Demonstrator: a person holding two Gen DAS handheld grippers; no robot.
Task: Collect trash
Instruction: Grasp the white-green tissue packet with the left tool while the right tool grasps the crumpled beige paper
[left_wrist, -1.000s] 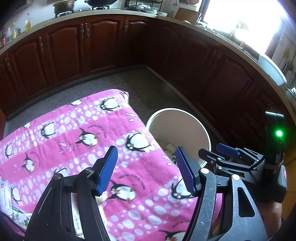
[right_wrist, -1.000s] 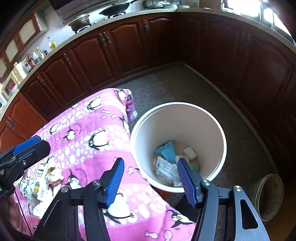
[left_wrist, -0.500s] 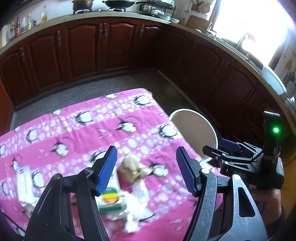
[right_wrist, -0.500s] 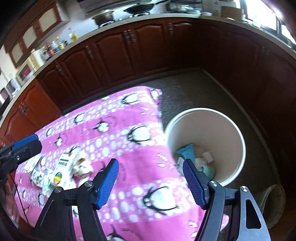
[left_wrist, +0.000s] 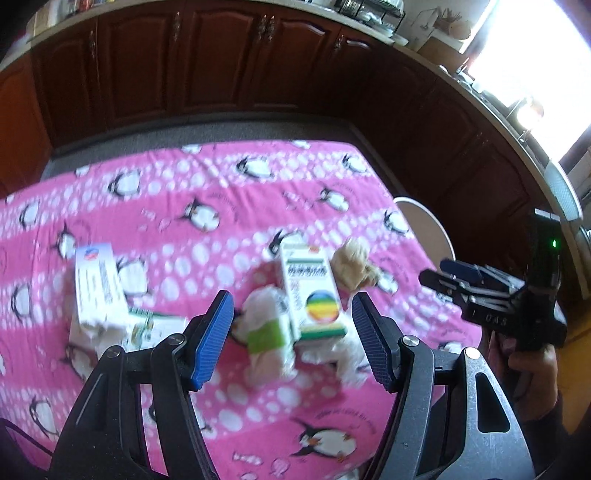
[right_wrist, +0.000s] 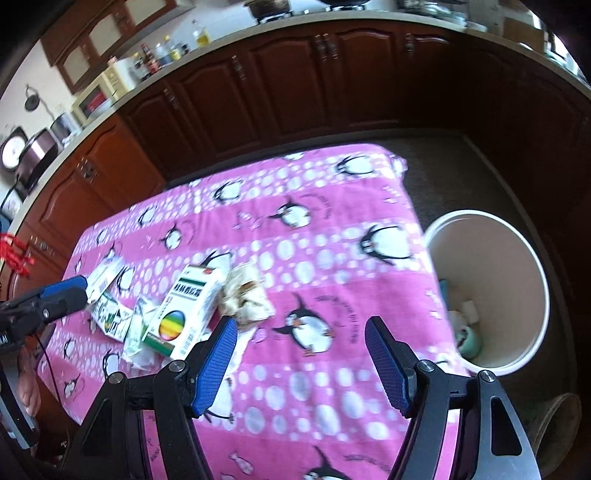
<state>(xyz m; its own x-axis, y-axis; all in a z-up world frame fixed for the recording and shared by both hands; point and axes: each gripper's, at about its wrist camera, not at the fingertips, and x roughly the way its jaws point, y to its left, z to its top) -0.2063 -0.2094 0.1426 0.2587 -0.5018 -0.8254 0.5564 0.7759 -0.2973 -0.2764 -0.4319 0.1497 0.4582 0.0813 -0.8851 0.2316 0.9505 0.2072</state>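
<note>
A trash pile lies on the pink penguin cloth (left_wrist: 221, 177). It holds a white box with a rainbow disc (left_wrist: 310, 291), crumpled white tissue (left_wrist: 266, 332), a brown paper wad (left_wrist: 351, 266) and another white box (left_wrist: 98, 284). My left gripper (left_wrist: 291, 332) hovers open over the rainbow box and tissue, with nothing pressed. My right gripper (right_wrist: 301, 343) is open above bare cloth, right of the rainbow box (right_wrist: 188, 310) and brown wad (right_wrist: 243, 295). The white bin (right_wrist: 517, 258) stands on the floor by the table's right edge, with trash inside.
Dark wooden cabinets ring the room under a counter with pots and bottles. A small round pot (right_wrist: 557, 428) sits on the floor near the bin. My right gripper (left_wrist: 443, 273) shows at the left view's right edge. My left gripper (right_wrist: 62, 291) shows at the right view's left edge.
Both grippers swung left, away from the bin and toward the trash pile. The left one now hangs over the boxes and tissue. The right jaws have widened.
</note>
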